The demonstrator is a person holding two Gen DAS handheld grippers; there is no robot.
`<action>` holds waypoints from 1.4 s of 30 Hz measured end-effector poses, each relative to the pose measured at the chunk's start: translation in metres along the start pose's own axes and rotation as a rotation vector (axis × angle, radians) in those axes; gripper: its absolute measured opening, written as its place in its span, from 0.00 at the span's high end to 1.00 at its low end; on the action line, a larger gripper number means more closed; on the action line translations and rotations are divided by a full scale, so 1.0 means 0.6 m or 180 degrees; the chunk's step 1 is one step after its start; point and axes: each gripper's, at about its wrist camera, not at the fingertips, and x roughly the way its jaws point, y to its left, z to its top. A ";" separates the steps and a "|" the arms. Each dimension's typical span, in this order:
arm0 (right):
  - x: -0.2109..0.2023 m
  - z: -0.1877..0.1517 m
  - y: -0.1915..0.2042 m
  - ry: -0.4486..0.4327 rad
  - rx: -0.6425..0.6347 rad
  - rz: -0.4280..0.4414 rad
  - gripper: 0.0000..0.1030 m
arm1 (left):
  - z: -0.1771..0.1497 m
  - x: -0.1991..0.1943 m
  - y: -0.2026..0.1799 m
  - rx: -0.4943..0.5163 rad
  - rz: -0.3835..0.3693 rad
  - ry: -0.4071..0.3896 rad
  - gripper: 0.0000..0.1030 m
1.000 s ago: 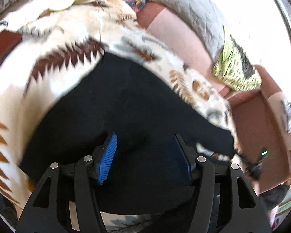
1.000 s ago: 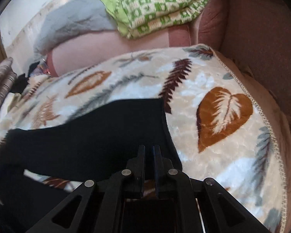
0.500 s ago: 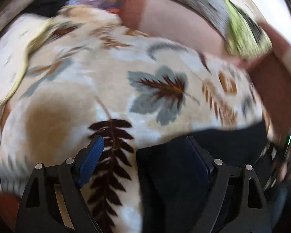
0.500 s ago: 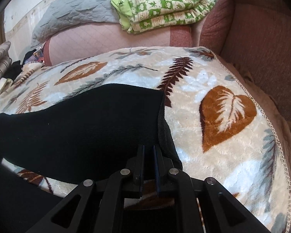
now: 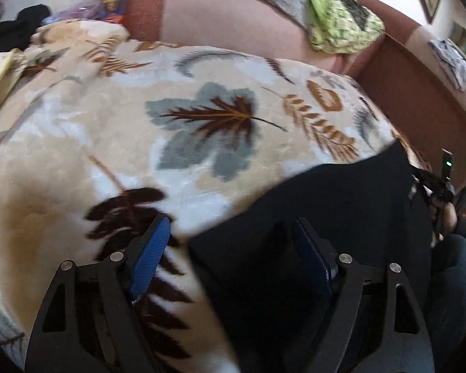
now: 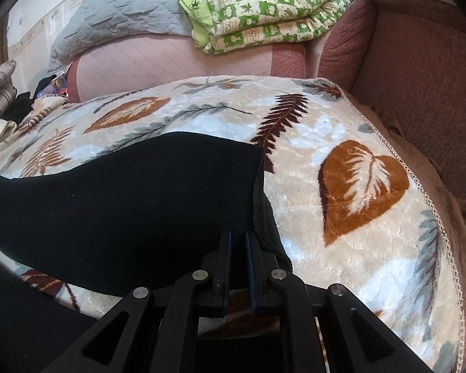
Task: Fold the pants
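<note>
Black pants [image 6: 133, 199] lie flat on a cream blanket with a leaf print [image 6: 351, 236]. My right gripper [image 6: 236, 248] is shut on the near edge of the pants close to their right end. In the left wrist view the pants [image 5: 326, 205] stretch to the right, and their left end lies between my fingers. My left gripper [image 5: 230, 236] is open, with its blue pads [image 5: 149, 255] on either side of that end.
A pink sofa back [image 6: 177, 62] runs behind the blanket, with a grey quilt [image 6: 118, 21] and a folded green-patterned blanket [image 6: 264, 15] on top. The sofa armrest [image 6: 419, 71] rises at the right. Dark clothes and clutter [image 5: 18, 28] lie at the far left.
My left gripper swung from over the middle of the pants to their left end, staying open. The right gripper stayed shut on the pants, which now lie flatter and nearer.
</note>
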 end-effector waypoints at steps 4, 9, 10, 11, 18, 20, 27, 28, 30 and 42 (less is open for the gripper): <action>0.000 0.000 0.002 -0.0002 -0.0015 -0.0022 0.92 | -0.001 -0.001 -0.010 0.0052 -0.0073 0.0033 0.29; 0.000 0.000 0.003 -0.0006 -0.0023 -0.0032 0.92 | -0.004 -0.014 0.000 -0.0095 -0.0036 -0.0020 0.62; 0.000 0.000 0.003 -0.0006 -0.0026 -0.0035 0.92 | -0.007 -0.015 -0.001 -0.0107 -0.0022 -0.0020 0.74; 0.000 -0.001 0.003 -0.0006 -0.0027 -0.0036 0.92 | -0.010 -0.014 0.000 -0.0121 -0.0028 0.0008 0.80; 0.001 -0.001 0.004 -0.0005 -0.0027 -0.0033 0.92 | -0.010 -0.036 -0.023 -0.0168 0.0199 -0.0173 0.92; 0.000 -0.001 0.004 -0.0006 -0.0029 -0.0034 0.92 | -0.001 -0.050 -0.042 -0.0168 0.0394 -0.0254 0.92; -0.015 0.055 -0.063 0.0419 0.0455 0.0394 0.91 | 0.021 -0.103 -0.125 -0.0048 0.1160 -0.0392 0.92; -0.028 0.077 -0.087 0.0367 0.0580 0.0382 0.89 | 0.024 -0.110 -0.133 -0.0054 0.1221 -0.0418 0.92; -0.039 0.118 -0.126 0.0290 0.0708 0.0409 0.84 | 0.031 -0.122 -0.143 -0.0093 0.1310 -0.0485 0.92; 0.097 0.156 -0.166 0.0751 0.1070 0.1631 0.70 | 0.033 -0.115 -0.114 -0.0540 0.1364 -0.0493 0.92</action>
